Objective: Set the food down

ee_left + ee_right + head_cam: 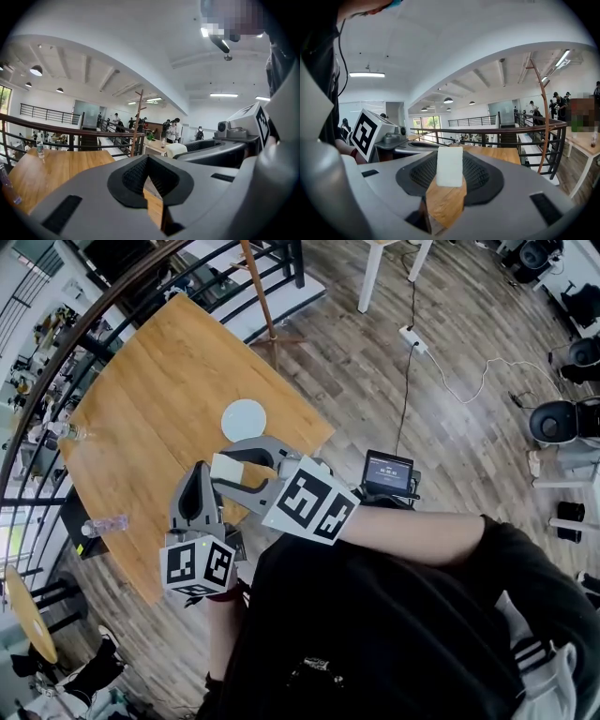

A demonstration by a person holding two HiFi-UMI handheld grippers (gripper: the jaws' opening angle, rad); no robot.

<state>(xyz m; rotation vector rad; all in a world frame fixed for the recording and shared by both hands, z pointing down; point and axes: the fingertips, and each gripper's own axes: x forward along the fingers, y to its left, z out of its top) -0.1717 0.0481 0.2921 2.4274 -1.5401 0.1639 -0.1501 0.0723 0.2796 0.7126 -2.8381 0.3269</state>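
Observation:
The food, a pale cream block (228, 467), is pinched between the tips of my right gripper (225, 472), just above the near part of the wooden table (159, 381). In the right gripper view the block (449, 166) stands upright between the black pads, with my right gripper (450, 169) shut on it. A small round white plate (244, 420) lies on the table just beyond the block. My left gripper (199, 474) hovers beside the right one, to its left. Its tips meet in the left gripper view (147, 159) and hold nothing.
A plastic water bottle (105, 524) lies near the table's left edge, and a second bottle (70, 432) stands farther back. A dark railing (56, 362) runs behind the table. On the floor to the right are a small screen (388, 472) and a power strip (412, 338).

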